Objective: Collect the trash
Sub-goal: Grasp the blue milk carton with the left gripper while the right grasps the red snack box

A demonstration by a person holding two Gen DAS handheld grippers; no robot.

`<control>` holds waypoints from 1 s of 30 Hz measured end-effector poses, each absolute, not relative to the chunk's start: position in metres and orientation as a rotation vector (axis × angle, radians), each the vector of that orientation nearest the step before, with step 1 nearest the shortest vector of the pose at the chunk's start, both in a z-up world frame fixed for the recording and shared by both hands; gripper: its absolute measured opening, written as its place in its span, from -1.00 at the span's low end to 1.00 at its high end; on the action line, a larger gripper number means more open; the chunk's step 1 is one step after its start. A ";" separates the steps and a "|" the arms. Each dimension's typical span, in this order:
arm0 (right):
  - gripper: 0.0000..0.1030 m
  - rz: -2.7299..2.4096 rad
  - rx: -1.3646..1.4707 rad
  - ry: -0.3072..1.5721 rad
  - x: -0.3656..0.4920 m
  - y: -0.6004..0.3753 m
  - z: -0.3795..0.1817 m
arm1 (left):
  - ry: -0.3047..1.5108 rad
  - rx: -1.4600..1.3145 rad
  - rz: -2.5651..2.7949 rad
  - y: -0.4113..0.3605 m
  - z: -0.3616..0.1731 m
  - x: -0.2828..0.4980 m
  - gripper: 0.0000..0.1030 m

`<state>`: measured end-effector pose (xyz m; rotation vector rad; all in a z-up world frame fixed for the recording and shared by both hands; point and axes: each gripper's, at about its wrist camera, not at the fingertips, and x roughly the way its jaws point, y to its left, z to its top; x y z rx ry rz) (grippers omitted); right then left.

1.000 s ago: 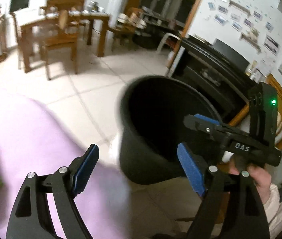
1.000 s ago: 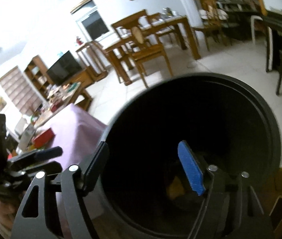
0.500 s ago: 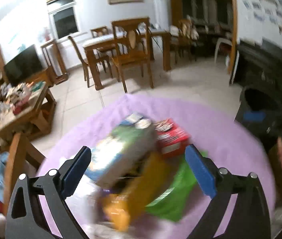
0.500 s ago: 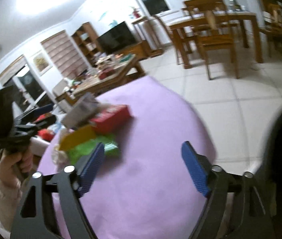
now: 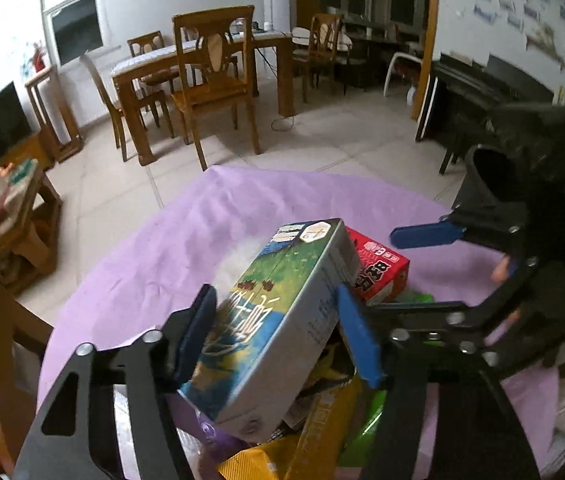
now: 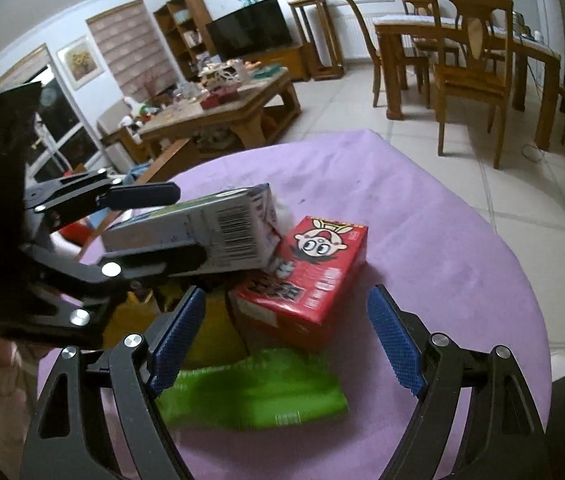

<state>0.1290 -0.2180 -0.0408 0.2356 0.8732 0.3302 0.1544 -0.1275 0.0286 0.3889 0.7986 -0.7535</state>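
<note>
— Since half a second ago, what has changed at the left hand-held gripper [image 5: 276, 330]?

— It has come down onto the pile, and its blue pads [image 5: 356, 336] now press the two long sides of the milk carton [image 5: 278, 316], which was loose between wide jaws before. In the right wrist view the same carton [image 6: 218, 226] sits tilted between the left gripper's fingers, its far end resting on the red snack box [image 6: 310, 276].

— And the right hand-held gripper [image 6: 286, 338]?

— Spread wide and gripping nothing. It has shifted closer to the heap and hangs just above the green wrapper [image 6: 250, 394], with the red box between and beyond its pads.

— Where does the rest of the trash lie?

— All heaped on the purple tabletop [image 6: 422, 216]. A yellow packet [image 5: 322, 436] lies under the carton, touching the green wrapper and the red box [image 5: 382, 270].

— Further out?

— Beyond the tabletop's edge are tiled floor, a wooden dining table with chairs [image 5: 210, 68], and, in the right wrist view, a cluttered coffee table [image 6: 222, 100] near a television [image 6: 248, 26].
</note>
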 end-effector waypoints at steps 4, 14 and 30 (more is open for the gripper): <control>0.59 0.309 0.230 0.880 0.144 -0.207 -0.045 | 0.795 0.317 -0.737 -0.119 0.034 0.146 -0.12; 0.09 0.251 0.164 0.913 0.153 -0.207 -0.075 | 0.822 0.287 -0.707 -0.106 0.033 0.135 0.53; 0.05 0.347 0.382 0.811 0.091 -0.276 -0.070 | 0.886 0.264 -0.742 -0.118 0.007 0.116 0.09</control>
